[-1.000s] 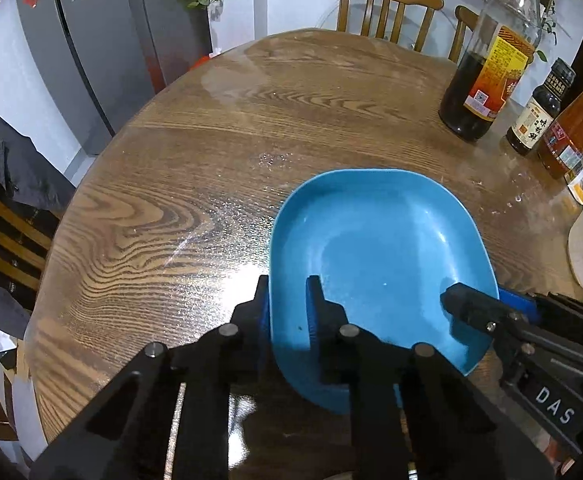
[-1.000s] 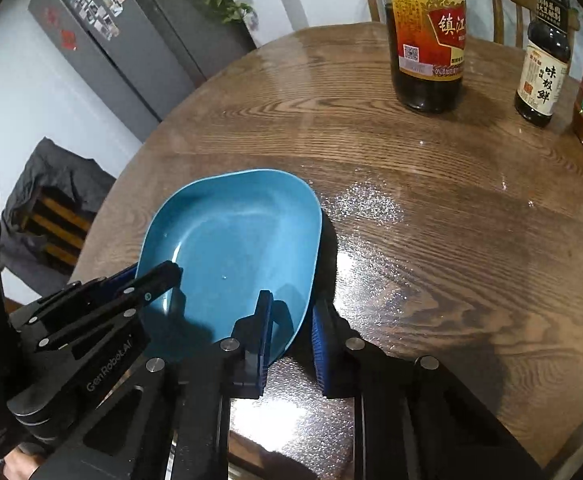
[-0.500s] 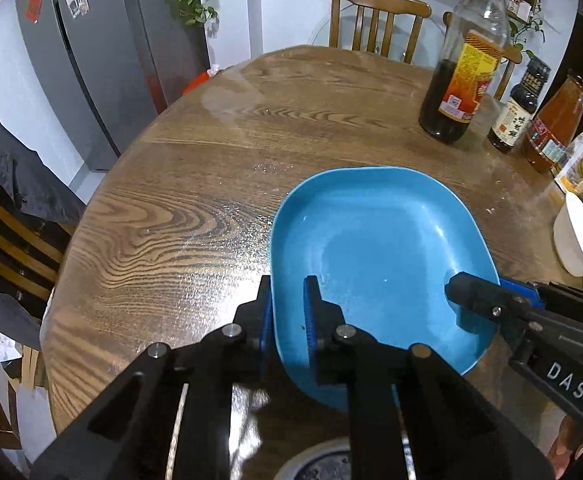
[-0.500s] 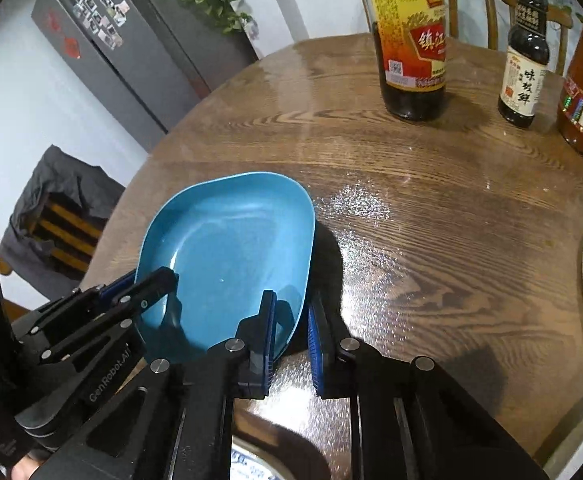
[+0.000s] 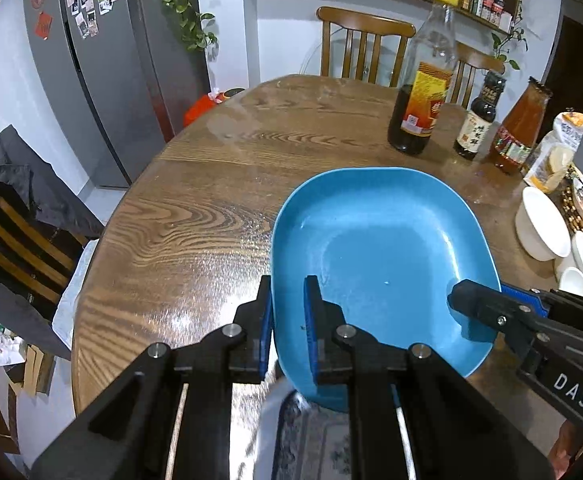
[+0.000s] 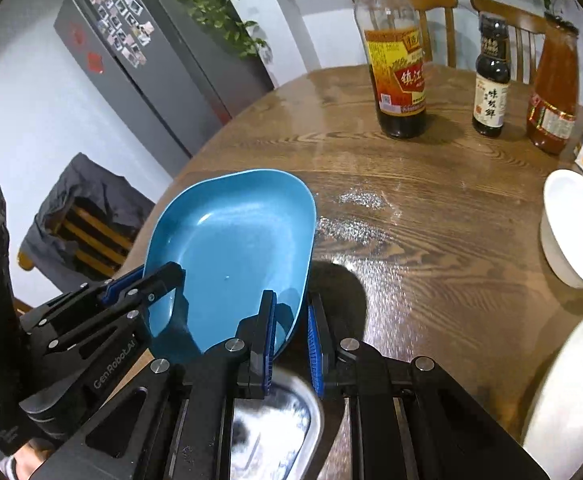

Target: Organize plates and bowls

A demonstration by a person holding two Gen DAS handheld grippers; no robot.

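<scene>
Both grippers, left (image 5: 287,308) and right (image 6: 291,332), clamped on blue plate (image 5: 379,256), lifted it clear of table (image 5: 195,208); stacking next.

One blue plate (image 5: 383,248), three bottles (image 5: 419,92), three white bowls (image 5: 541,224).

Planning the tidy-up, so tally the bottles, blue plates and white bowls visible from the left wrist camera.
Bottles: 3
Blue plate: 1
White bowls: 3
Total: 7

Patterned dish (image 5: 311,436) below blue plate (image 5: 379,248): blurred, half-hidden.
</scene>
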